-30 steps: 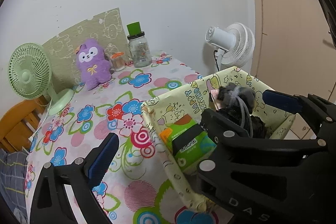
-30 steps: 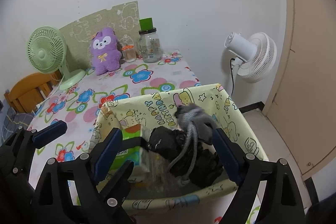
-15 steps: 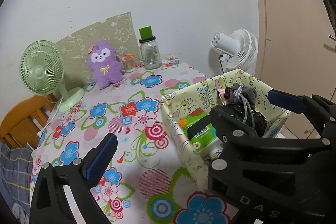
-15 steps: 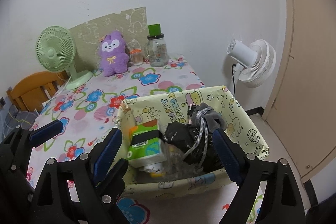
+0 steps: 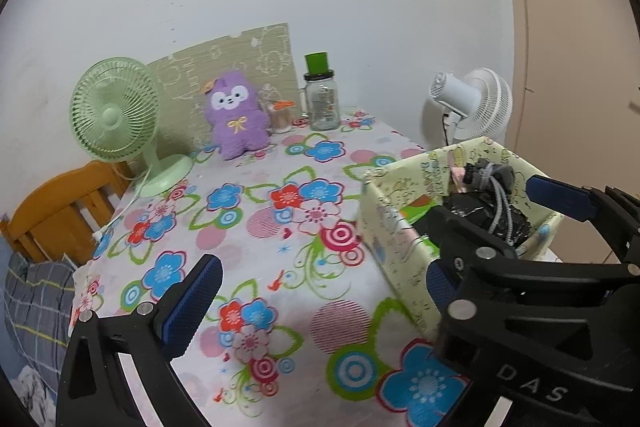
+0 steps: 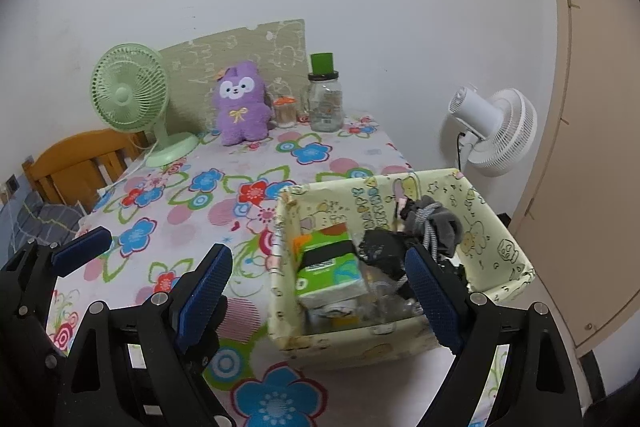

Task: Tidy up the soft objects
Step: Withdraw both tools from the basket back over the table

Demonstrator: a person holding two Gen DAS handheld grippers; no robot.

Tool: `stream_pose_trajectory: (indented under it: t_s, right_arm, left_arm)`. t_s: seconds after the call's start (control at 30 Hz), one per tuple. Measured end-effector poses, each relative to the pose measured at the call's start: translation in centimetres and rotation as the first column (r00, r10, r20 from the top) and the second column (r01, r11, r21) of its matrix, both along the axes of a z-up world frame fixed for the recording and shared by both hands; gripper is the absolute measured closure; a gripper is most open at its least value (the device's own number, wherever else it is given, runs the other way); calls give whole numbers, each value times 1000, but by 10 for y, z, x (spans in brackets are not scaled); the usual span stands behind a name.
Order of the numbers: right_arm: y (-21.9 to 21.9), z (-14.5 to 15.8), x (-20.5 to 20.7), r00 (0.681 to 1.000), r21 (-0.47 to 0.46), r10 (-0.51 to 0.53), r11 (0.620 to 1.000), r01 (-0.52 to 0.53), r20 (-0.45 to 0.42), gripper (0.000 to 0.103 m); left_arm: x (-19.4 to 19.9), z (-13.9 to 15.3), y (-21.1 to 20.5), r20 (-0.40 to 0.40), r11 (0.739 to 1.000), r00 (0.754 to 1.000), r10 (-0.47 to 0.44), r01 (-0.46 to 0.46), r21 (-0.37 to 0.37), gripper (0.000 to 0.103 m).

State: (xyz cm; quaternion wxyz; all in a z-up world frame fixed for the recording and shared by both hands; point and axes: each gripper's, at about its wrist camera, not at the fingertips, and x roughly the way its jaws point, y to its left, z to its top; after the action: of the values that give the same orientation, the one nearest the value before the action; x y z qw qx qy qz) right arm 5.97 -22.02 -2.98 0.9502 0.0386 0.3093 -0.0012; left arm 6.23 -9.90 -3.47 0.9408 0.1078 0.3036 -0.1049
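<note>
A yellow patterned fabric bin [image 6: 476, 227] [image 5: 400, 235] sits at the table's right front. It holds a green tissue pack [image 6: 328, 267], dark clothes [image 6: 384, 251] and a grey striped sock bundle [image 6: 436, 223] [image 5: 492, 179]. A purple plush toy [image 6: 240, 107] [image 5: 236, 115] sits upright at the back by the wall. My right gripper [image 6: 320, 287] is open and empty, hanging in front of the bin. My left gripper [image 5: 316, 291] is open and empty over the tablecloth, left of the bin.
A green desk fan [image 6: 132, 95] stands at the back left, and its cord runs off the table's left side. A glass jar with a green lid [image 6: 326, 99] and a small jar [image 6: 285, 111] stand beside the plush. A white fan [image 6: 496, 131] stands right of the table. A wooden chair [image 6: 76, 163] is left.
Both grippers have pulled back and up from the bin, so more of the table shows. Both stay open and empty. The bin and its contents have not moved.
</note>
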Motion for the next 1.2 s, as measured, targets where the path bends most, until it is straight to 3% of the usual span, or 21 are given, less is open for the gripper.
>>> stream_pose_trajectory:
  t_s: [0.5,0.73,1.2]
  right_arm:
    - [43,5,-6,998,-21,53,998,-53,17,12]
    - [60,9,-14,997,-32,74,997,-73,35,12]
    - [62,23,-42,992,-37,66,997,-62,108,7]
  left_arm:
    - [-5,-5,73,-11,988,988,154,-154,-21,0]
    - [-14,-4,103,28,977,976,215,-215,3,0]
    - [-47,19,124,89,972,969,229,-224,-69,0]
